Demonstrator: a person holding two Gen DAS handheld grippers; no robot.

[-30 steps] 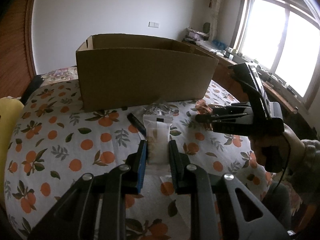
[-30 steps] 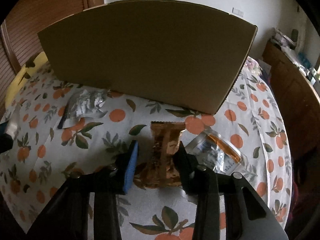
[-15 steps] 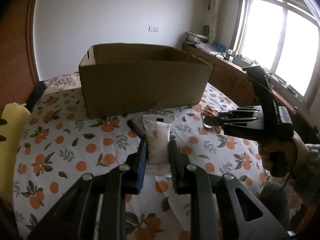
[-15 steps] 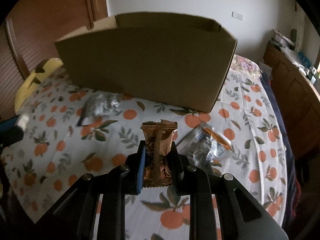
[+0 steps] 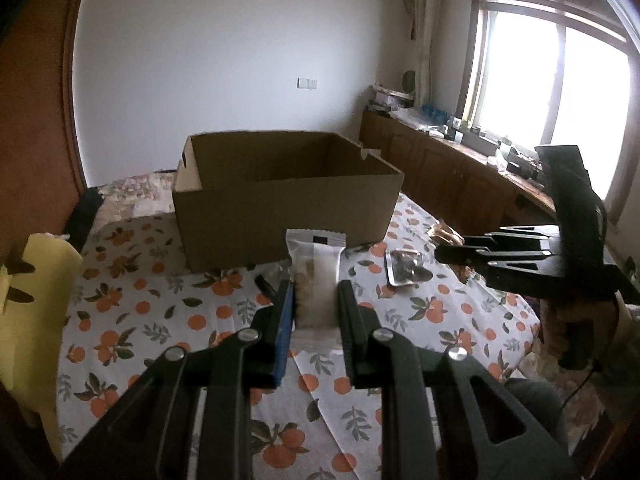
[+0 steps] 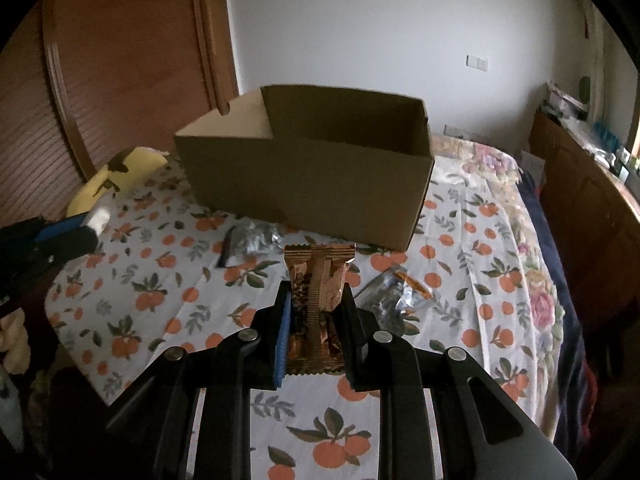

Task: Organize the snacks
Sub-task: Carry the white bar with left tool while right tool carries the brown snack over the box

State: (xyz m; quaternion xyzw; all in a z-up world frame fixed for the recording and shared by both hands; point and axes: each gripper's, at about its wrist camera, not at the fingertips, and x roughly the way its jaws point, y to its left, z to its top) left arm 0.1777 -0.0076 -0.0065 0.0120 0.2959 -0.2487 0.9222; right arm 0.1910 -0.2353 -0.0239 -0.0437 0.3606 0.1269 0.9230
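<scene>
An open cardboard box [image 5: 288, 200] stands on the orange-print cloth; it also shows in the right wrist view [image 6: 312, 168]. My left gripper [image 5: 314, 296] is shut on a white snack packet [image 5: 316, 272], held above the cloth in front of the box. My right gripper [image 6: 314, 300] is shut on a brown-gold snack packet [image 6: 316, 288], also held above the cloth short of the box. The right gripper shows side-on in the left wrist view [image 5: 520, 256]. A silver packet [image 6: 252, 240] and a clear packet with orange [image 6: 396, 296] lie on the cloth.
A yellow plush [image 5: 28, 308] lies at the left edge of the cloth. A wooden sideboard [image 5: 460, 176] with clutter runs under the window at right. A wooden sliding door [image 6: 100, 92] stands behind the box on the left.
Both grippers have risen and pulled back from the cloth with their packets. The right gripper closed on the brown packet. The box's inside has come into view.
</scene>
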